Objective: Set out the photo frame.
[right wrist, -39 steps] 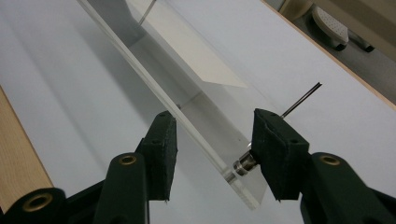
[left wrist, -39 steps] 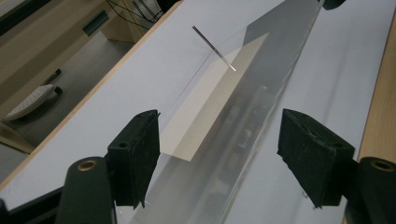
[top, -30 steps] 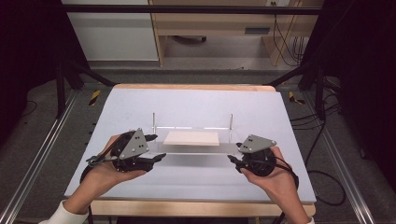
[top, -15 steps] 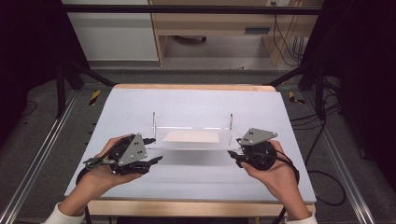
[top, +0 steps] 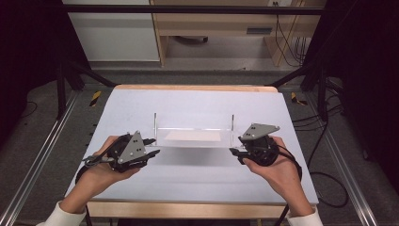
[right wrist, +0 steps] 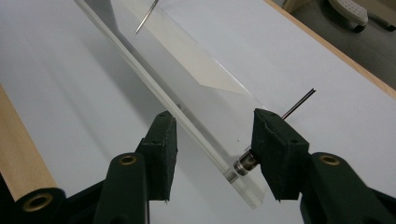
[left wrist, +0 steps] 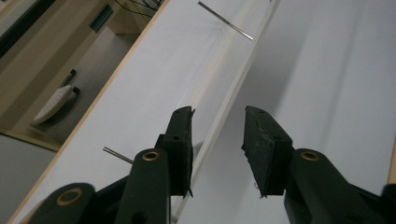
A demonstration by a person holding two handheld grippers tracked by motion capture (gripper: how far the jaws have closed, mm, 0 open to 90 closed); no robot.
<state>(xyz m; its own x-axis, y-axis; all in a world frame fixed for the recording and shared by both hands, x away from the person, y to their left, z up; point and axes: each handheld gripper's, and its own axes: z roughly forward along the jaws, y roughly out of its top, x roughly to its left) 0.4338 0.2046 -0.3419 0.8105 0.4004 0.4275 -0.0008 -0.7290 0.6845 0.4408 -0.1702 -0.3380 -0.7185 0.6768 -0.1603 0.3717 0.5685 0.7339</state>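
Two hand-held grippers are on the job, one at each end of a clear acrylic panel (top: 193,136) standing mid-surface on the white surface (top: 197,103), with thin metal rods (top: 155,123) rising at its two ends. Left hand-held gripper (top: 151,153): jaws have just been closing, panel edge runs between them in the left gripper view (left wrist: 219,122), but a gap shows on the right side, so not clamped yet; left pad (left wrist: 183,140) looks at or near the panel, cannot tell whether it touches. Right hand-held gripper (top: 234,151): jaws half apart and straddling the panel's end (right wrist: 212,149); the far pad (right wrist: 275,149) sits against a metal standoff (right wrist: 243,164) on the panel's face, near pad clear of the edge, so no grip there either. Judgement: approach and alignment done on both ends, grasp in progress on the left, not started on the right. Left to do: close both, then lift or move the panel together. Panel sits on the surface, between both hands, nearer the person's side than the far edge.
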